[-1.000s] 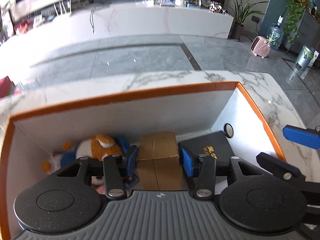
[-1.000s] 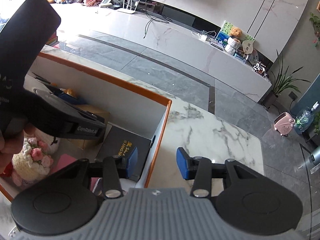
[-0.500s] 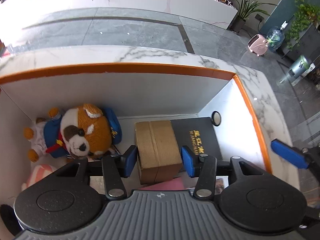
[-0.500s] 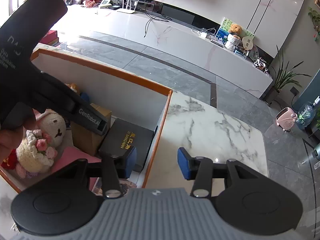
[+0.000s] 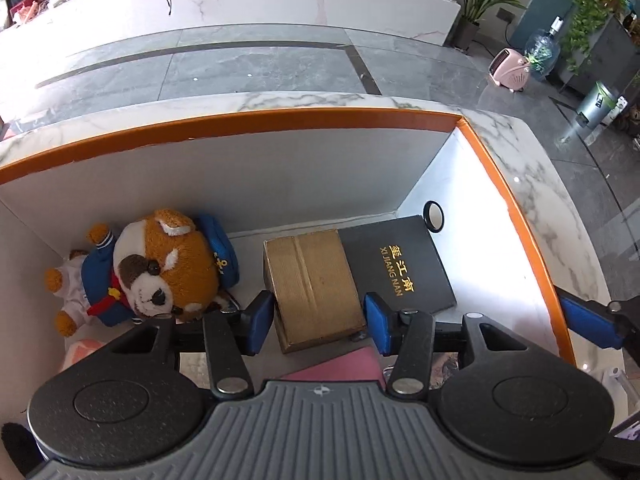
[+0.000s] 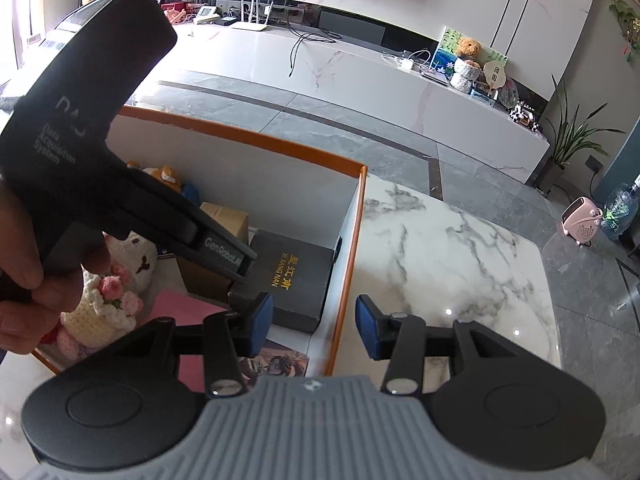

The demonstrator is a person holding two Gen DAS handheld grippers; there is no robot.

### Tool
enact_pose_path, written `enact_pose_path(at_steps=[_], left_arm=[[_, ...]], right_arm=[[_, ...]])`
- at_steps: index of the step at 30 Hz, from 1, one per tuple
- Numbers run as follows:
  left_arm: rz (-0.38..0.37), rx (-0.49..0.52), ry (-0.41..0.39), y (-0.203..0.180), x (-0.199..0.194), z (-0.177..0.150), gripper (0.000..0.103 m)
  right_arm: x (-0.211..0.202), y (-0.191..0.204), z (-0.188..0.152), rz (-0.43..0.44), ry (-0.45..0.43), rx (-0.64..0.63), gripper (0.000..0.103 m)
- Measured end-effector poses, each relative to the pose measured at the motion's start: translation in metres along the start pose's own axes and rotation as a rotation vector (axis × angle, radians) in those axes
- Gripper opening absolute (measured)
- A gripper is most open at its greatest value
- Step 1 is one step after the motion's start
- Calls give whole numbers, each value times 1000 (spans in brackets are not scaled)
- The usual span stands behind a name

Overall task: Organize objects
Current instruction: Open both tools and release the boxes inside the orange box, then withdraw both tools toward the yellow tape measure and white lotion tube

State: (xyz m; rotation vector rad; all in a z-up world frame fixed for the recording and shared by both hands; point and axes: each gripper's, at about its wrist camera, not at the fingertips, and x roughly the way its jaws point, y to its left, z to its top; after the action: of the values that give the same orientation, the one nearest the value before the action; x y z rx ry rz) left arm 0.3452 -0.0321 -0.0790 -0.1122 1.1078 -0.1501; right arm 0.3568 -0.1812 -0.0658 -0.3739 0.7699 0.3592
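Inside the orange-rimmed box [image 5: 248, 122], cardboard carton [image 5: 314, 288] between (untouched) left fingers [image 5: 260, 322].

Left tool [image 5: 316, 322] angled steeply down, jaws apart, empty; right tool [image 6: 314, 322] likewise, gripping nothing

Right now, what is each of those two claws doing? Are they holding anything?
Left gripper: open, straddling the brown cardboard box without pressing it; its jaws have just been opening.
Right gripper: open, holding nothing.
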Motion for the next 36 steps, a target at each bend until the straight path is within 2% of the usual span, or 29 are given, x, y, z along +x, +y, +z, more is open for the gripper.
enact_pose_path(at_steps=[3,5,9,12,17,21,27,33,34,36], left_arm=[[-19,17,11,4,0,1,58],[-44,21,15,6,-2,0,59],[-69,21,-13,10,-12,-4,64],[-63,16,-66,11,-28,-9,64],[-67,54,-201,5,-69,-25,64],[-89,111,-260,-5,-99,-47,63],[-111,186,-300,-17,-123,-89,63],[-124,209,-279,-15,-124,-129,63],[-119,214,-297,-13,-125,-138,62],[-102,212,-263,-10,-122,-151,62]], right_arm=[[1,7,-3,-3,-4,11,49],[1,11,-4,-13,-15,14,53],[-1,19,-8,-50,-35,15,55],[-8,20,-10,-58,-52,28,57],[-37,21,-19,-88,-122,56,64],[-61,22,-32,-92,-156,103,64],[-84,26,-58,-69,-160,172,63],[-91,30,-92,-18,-121,210,59],[-93,31,-98,-10,-115,217,59],[-94,32,-111,1,-87,236,58]])
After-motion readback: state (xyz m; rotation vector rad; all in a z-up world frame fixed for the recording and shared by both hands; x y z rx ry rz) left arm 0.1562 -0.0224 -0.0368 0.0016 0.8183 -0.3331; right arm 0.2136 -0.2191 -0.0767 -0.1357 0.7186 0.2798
